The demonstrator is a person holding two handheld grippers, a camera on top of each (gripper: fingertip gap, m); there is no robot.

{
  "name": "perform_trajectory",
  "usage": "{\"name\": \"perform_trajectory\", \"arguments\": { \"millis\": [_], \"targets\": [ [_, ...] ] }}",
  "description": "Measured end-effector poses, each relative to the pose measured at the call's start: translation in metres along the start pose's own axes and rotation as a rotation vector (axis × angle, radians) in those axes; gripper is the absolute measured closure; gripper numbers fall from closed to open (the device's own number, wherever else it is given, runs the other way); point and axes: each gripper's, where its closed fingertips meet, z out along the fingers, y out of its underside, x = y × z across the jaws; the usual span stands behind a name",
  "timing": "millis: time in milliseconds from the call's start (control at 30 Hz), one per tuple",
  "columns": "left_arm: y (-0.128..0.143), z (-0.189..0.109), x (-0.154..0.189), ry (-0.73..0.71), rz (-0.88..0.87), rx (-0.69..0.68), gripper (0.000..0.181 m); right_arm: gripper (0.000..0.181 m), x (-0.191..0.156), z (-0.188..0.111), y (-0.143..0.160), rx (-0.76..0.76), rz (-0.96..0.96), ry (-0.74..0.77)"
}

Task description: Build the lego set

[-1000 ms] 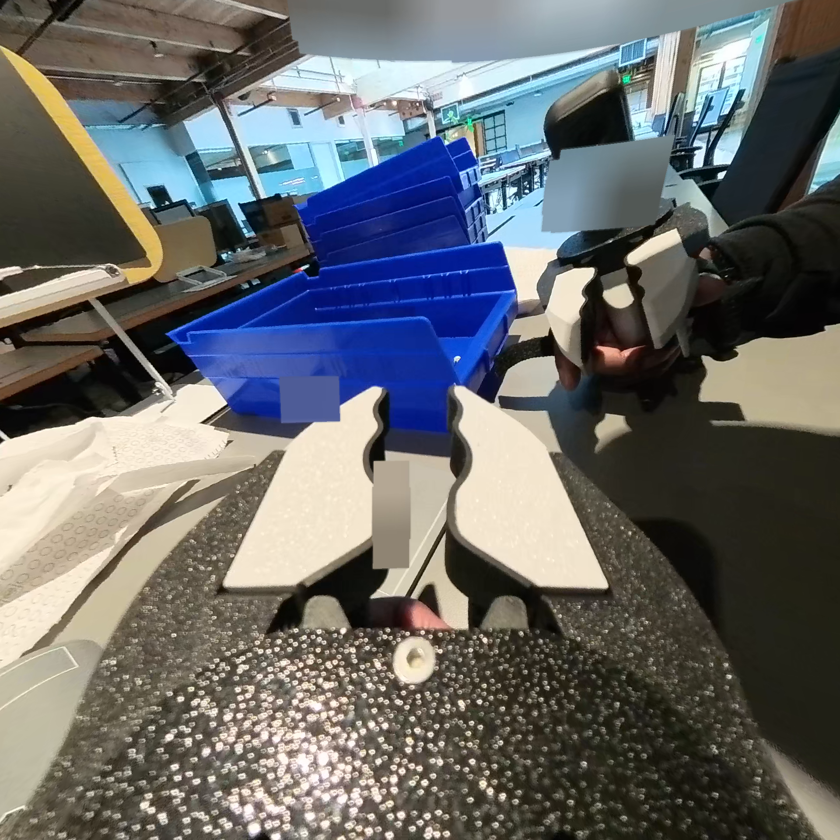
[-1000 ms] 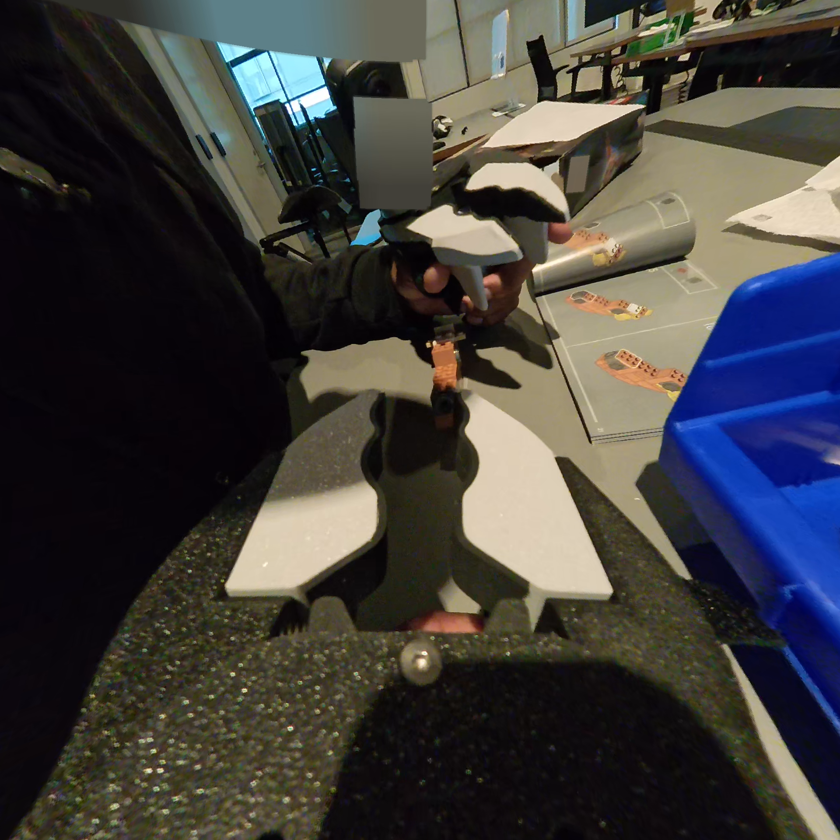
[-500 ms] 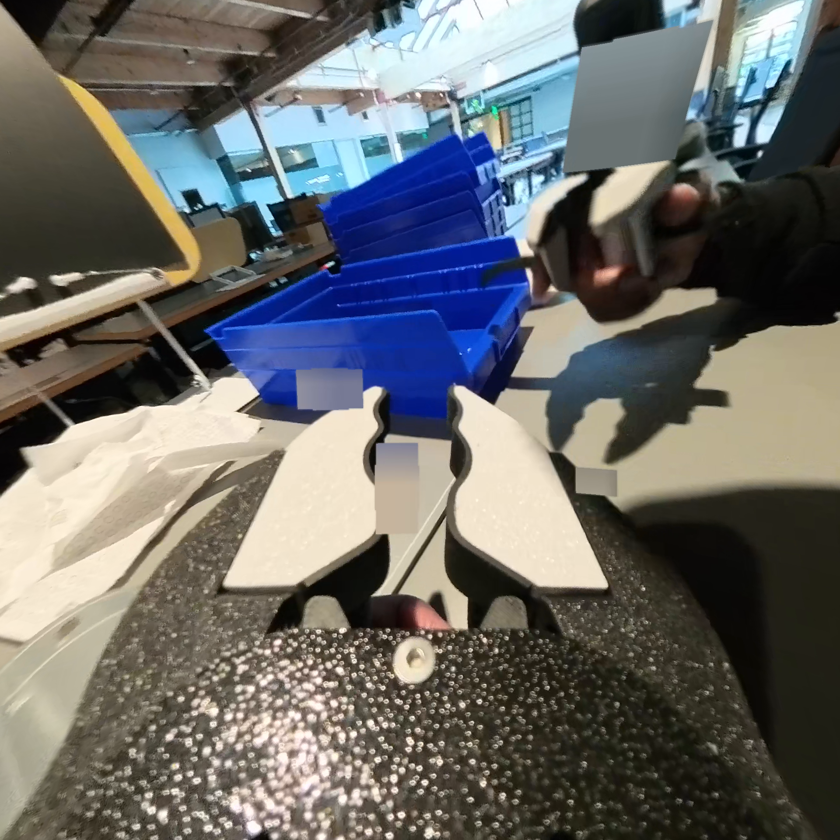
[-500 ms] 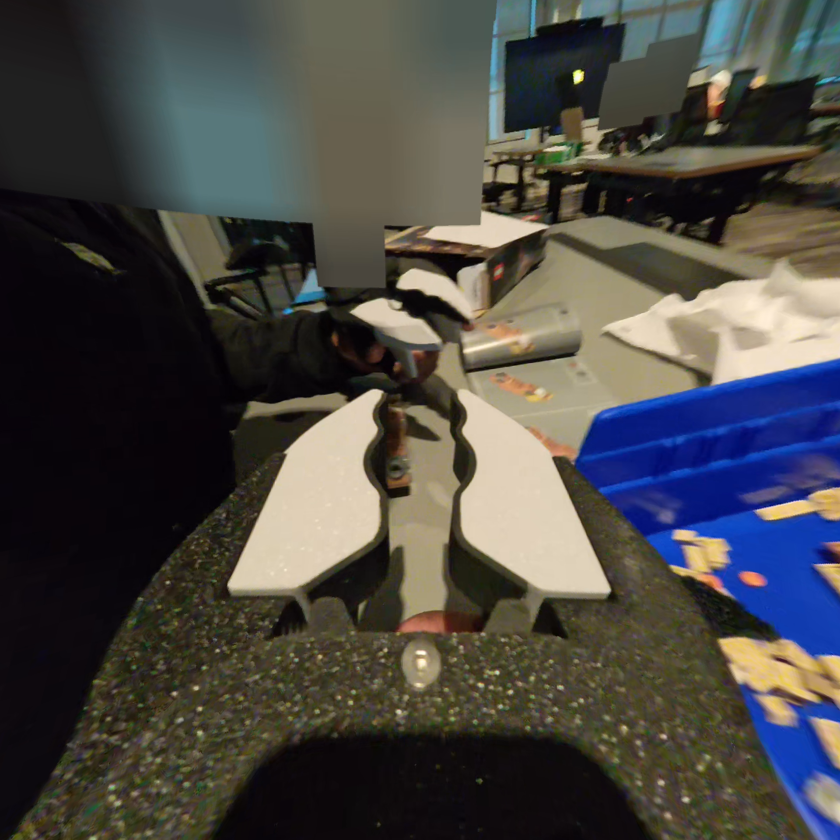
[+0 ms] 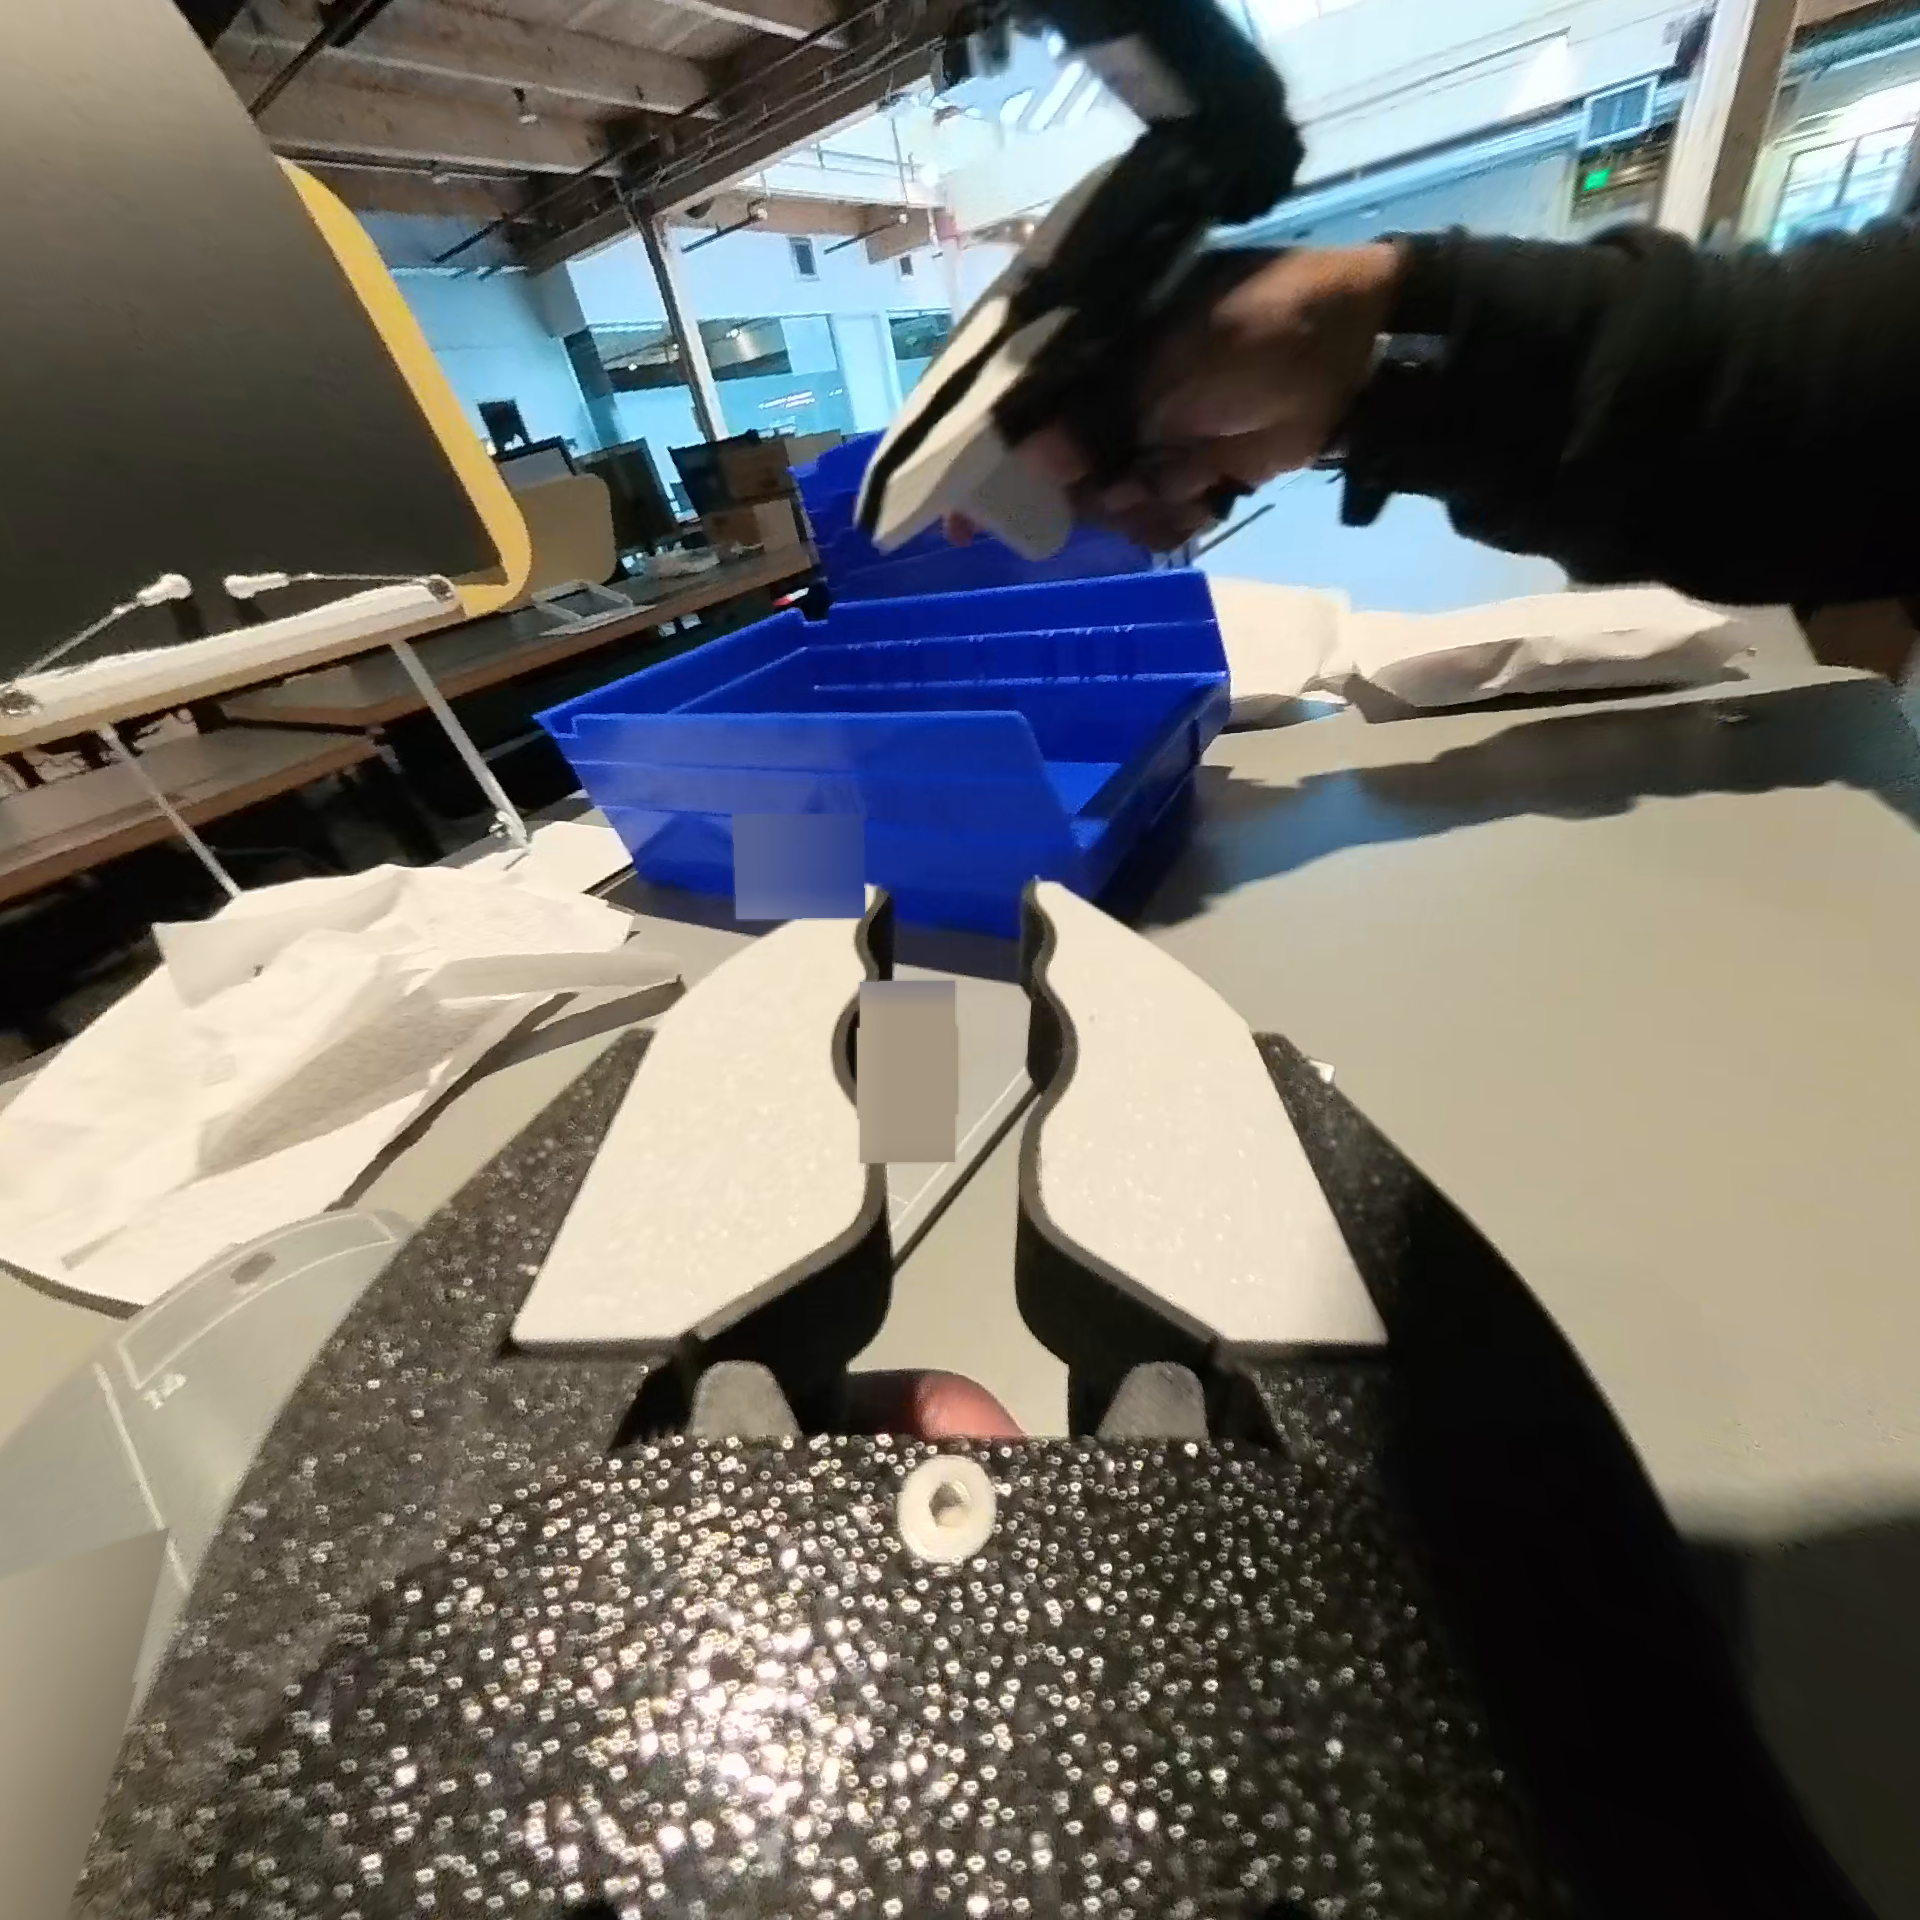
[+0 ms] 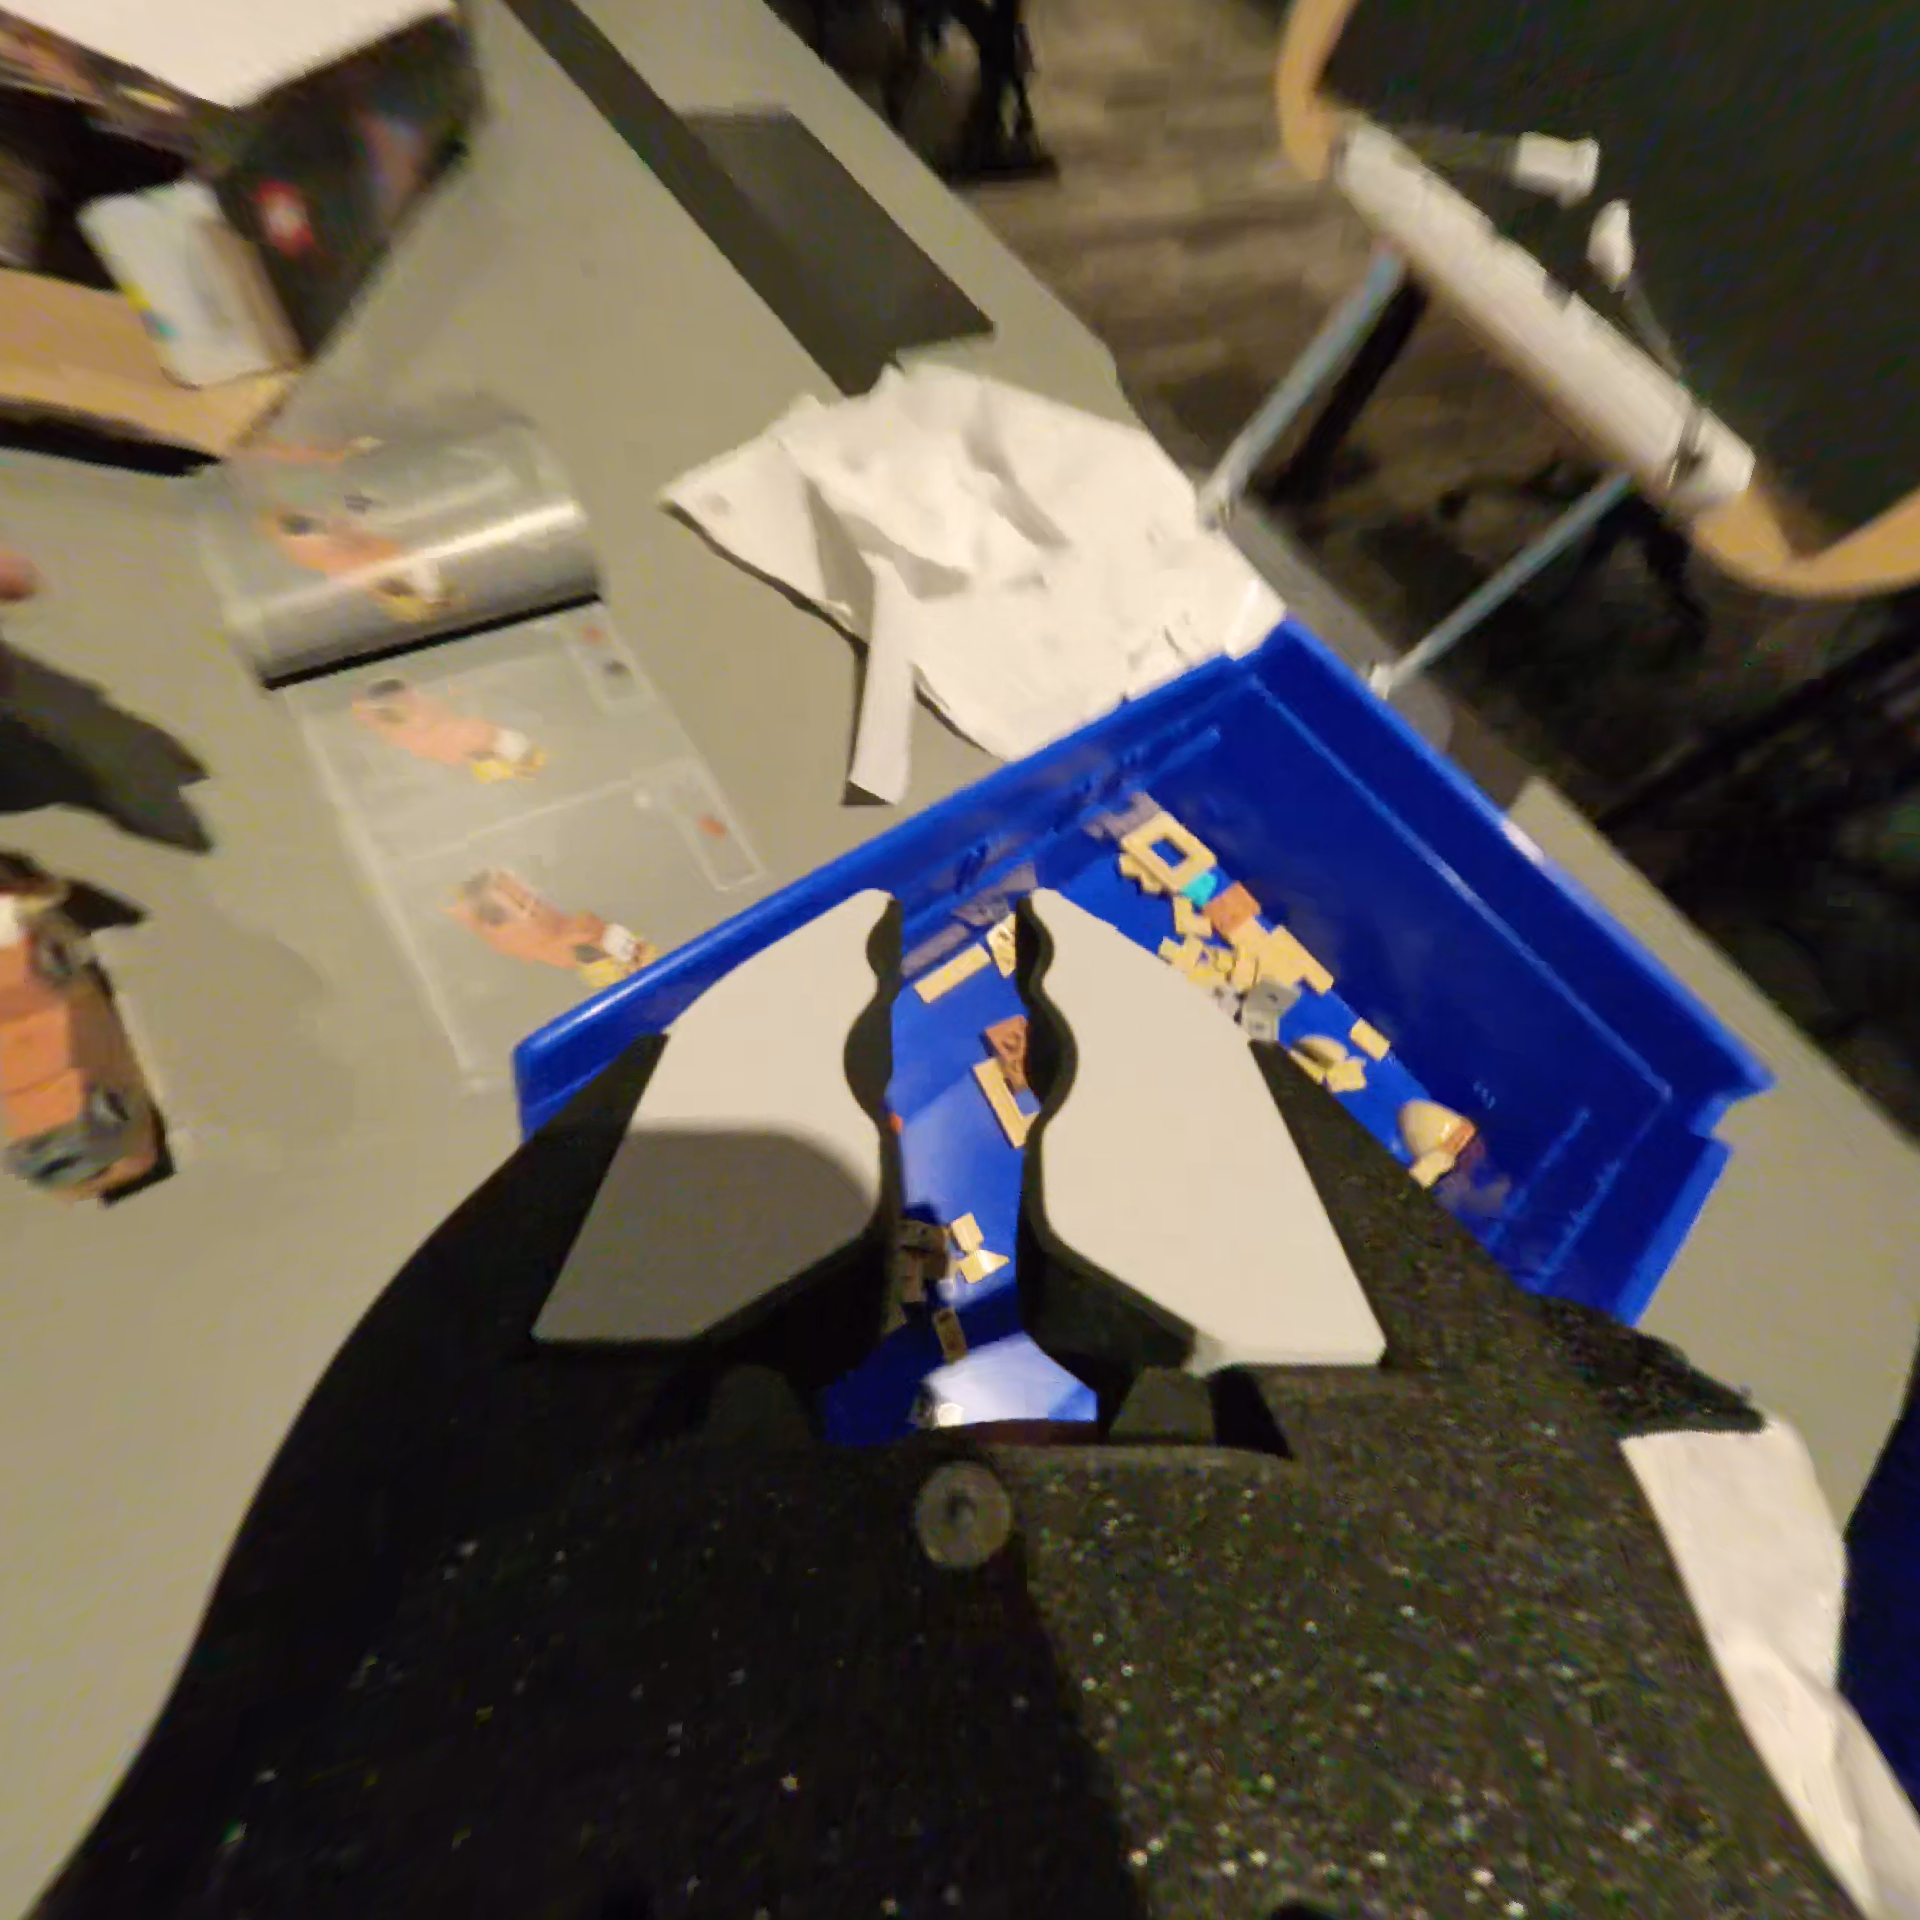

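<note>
Two grippers at a grey tabletop with a blue bin of loose bricks.

Left wrist view: the left gripper [image 5: 954, 935] stands slightly apart, a blurred patch hides the gap; the right gripper [image 5: 935, 468] tilts down above the blue bin [image 5: 935, 769].
Right wrist view: narrowly parted, empty, over tan bricks [image 6: 1236, 935]; booklet [image 6: 499, 790] beside, a partly built orange model [image 6: 62, 1049] at the left edge.

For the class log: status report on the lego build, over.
Right gripper open over bin of loose pieces. Left gripper: grip unclear. Model blurred at view's left edge. Nothing blocks bin.
</note>
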Motion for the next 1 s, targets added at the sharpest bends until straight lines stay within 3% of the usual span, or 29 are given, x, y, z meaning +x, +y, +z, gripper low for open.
{"name": "perform_trajectory", "arguments": {
  "millis": [133, 367, 600, 1000],
  "targets": [
    [-0.004, -0.001, -0.001, -0.012, 0.008, 0.007, 0.159, 0.161, 0.021, 0.039, 0.006, -0.114, 0.176, -0.021],
    [-0.01, -0.003, 0.002, 0.0, -0.016, 0.034, 0.159, 0.16, 0.076, 0.094, 0.02, -0.257, 0.272, 0.103],
    [-0.015, -0.003, 0.007, 0.019, -0.011, 0.048, 0.159, 0.16, 0.105, 0.136, 0.048, -0.3, 0.49, 0.096],
    [-0.015, -0.003, 0.008, 0.022, -0.007, 0.048, 0.159, 0.172, 0.119, 0.175, 0.076, -0.363, 0.387, 0.132]
  ]
}}
